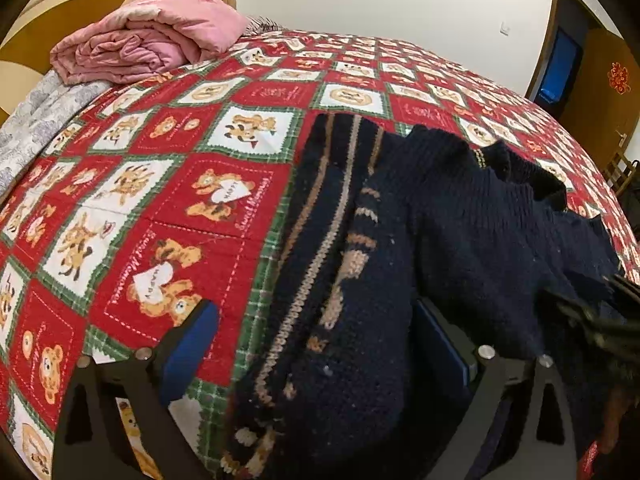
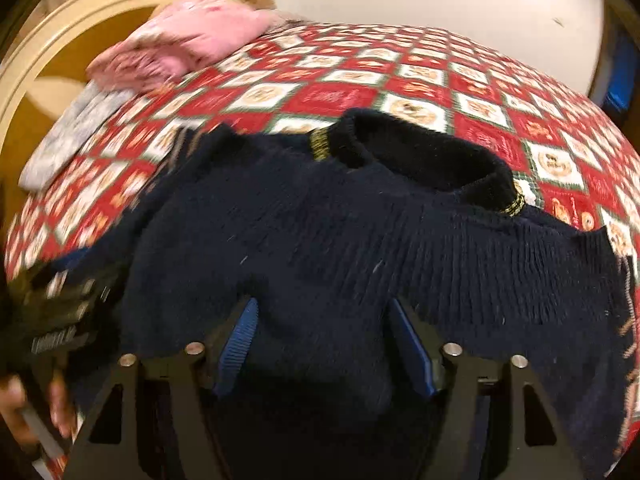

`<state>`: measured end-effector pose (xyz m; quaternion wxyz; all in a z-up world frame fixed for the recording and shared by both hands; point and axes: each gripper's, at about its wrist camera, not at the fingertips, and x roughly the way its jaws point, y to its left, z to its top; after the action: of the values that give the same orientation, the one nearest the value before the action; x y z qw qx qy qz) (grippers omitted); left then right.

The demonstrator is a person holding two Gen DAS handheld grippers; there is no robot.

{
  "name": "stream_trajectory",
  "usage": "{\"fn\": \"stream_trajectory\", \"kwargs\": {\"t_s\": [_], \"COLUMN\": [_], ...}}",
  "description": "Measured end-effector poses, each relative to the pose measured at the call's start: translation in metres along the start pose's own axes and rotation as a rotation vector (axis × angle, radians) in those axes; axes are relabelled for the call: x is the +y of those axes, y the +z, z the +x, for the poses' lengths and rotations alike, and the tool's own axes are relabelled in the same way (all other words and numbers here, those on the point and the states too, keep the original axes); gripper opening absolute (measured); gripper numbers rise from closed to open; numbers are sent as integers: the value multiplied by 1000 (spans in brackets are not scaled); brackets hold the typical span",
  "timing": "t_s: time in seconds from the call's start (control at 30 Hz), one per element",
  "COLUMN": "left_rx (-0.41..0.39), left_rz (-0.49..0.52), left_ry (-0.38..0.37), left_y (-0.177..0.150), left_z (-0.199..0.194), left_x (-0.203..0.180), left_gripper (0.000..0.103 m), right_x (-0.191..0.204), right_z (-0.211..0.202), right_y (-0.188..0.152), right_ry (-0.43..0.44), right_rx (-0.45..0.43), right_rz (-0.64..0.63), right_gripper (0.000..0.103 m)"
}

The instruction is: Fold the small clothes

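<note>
Garment: a small navy knitted sweater (image 1: 460,232) is seen spread on the bed, lying on the red, green and white bear-print quilt (image 1: 168,184).
Position of garment: it is laid towards the near edge of the bed, with its collar (image 2: 424,156) turned away from the cameras and its lower part draped over both grippers.
Patterned part: a section with tan stripes and figures (image 1: 320,248) is shown on the left side of the garment in the left wrist view; whether it is a sleeve or a folded-over front cannot be told.
Left gripper (image 1: 316,344): the fingers are set wide apart, with knit fabric bunched in the gap; the left pad (image 1: 192,344) is seen bare and clear of the cloth, so a firm hold is not indicated.
Right gripper (image 2: 320,340): the fingers are held moderately open with dark fabric lying between them; whether the cloth is pinched cannot be told, and the view is blurred.
Progress: judged early. The body is still spread wide and rumpled, and no neat fold is visible.
Work left: by this reading, the sleeves and sides are to be brought in, the body doubled over and the bundle flattened.
Other items: a folded pink blanket (image 1: 148,40) and a grey patterned cloth (image 1: 40,120) are kept at the far left, well apart from the sweater.
</note>
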<state>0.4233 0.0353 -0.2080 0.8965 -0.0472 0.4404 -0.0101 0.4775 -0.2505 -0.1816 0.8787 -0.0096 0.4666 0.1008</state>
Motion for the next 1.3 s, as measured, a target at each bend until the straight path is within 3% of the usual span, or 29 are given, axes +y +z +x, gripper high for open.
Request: {"fn": "stream_trajectory", "kwargs": {"t_s": [0.3, 0.37, 0.5, 0.7, 0.83, 1.0, 1.17, 1.3], "left_rx": [2, 1, -1, -7, -40, -63, -85, -89], "left_rz": [4, 1, -6, -39, -15, -72, -168, -225], "left_ry": [-11, -7, -9, -64, -43, -134, -170, -150], "left_y": [-3, -5, -9, -10, -12, -15, -18, -18], "left_z": [-2, -7, -16, -29, -38, -43, -49, -49], "left_x": [1, 3, 20, 51, 62, 81, 104, 126], "left_gripper": [100, 100, 101, 101, 101, 101, 101, 101], "right_x": [-18, -20, -10, -14, 30, 112, 177, 219], "right_z": [15, 9, 3, -28, -66, -87, -87, -76], "right_y": [25, 23, 9, 6, -9, -52, -87, -102], "right_ry": [-32, -31, -92, -87, -4, 78, 82, 14], "right_rx": [35, 26, -16, -85, -150, -173, -190, -206], "right_rz": [67, 97, -3, 61, -46, -265, -427, -530], "right_gripper": [70, 70, 70, 70, 70, 70, 70, 70]}}
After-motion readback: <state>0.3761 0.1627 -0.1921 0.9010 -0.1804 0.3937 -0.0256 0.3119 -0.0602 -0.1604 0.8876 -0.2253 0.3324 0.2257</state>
